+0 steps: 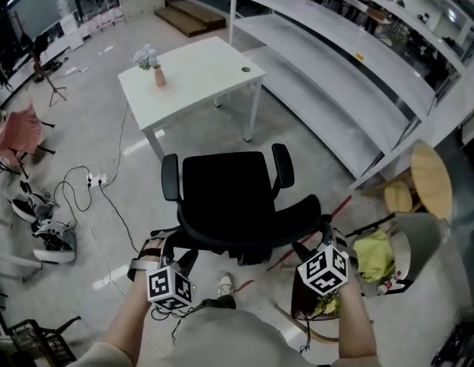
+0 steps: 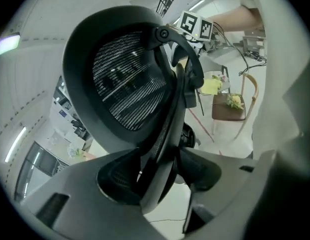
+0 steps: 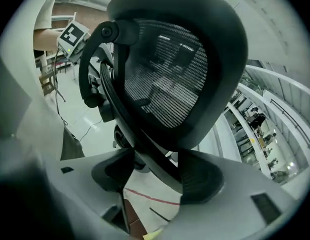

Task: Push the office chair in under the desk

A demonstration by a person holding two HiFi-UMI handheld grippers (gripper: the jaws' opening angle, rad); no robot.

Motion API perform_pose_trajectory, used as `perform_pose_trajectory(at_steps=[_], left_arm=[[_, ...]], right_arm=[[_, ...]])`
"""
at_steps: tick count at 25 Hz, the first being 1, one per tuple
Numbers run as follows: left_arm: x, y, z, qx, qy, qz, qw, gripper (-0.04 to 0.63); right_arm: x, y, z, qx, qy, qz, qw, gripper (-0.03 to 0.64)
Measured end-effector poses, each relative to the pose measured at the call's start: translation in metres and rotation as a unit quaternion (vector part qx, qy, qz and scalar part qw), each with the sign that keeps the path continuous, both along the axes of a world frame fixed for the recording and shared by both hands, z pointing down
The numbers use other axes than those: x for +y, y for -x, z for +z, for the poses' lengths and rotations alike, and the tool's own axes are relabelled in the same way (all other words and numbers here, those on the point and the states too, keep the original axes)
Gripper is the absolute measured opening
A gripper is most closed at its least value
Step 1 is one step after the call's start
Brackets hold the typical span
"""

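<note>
A black mesh-backed office chair (image 1: 229, 189) stands on the floor facing a white desk (image 1: 199, 71), a short way out from it. My left gripper (image 1: 172, 252) is at the left edge of the backrest and my right gripper (image 1: 317, 243) at its right edge. In the left gripper view the backrest (image 2: 125, 89) fills the picture, and its frame runs between the open jaws of the left gripper (image 2: 162, 171) with a gap beside it. The right gripper (image 3: 155, 176) likewise stands open around the frame of the backrest (image 3: 170, 84).
A vase of flowers (image 1: 154, 66) stands on the desk. Long white shelving (image 1: 336, 52) runs along the right. A wooden chair (image 1: 317, 300), a bin and a round stool (image 1: 432, 178) crowd the right side. Cables and a power strip (image 1: 95, 180) lie at left.
</note>
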State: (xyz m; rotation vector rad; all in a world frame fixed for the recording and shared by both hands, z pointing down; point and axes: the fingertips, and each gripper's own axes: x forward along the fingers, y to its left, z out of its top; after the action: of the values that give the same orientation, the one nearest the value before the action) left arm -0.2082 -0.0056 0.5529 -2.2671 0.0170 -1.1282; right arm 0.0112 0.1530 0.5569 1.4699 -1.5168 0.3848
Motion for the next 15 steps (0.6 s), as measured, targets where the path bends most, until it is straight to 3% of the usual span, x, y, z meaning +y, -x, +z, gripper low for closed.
perform_pose_trajectory(at_steps=[9,15], left_arm=[[-0.017,-0.008,0.002,-0.01,0.001,0.001,1.0,0.238],[-0.041,-0.026,0.004,-0.015,0.007,-0.005,0.9999,0.239]], right_arm=[[-0.014,-0.006,0.007,-0.043,0.05,0.001,0.998,0.279],[-0.037,-0.023,0.009,-0.026,0.037,0.0,0.999,0.278]])
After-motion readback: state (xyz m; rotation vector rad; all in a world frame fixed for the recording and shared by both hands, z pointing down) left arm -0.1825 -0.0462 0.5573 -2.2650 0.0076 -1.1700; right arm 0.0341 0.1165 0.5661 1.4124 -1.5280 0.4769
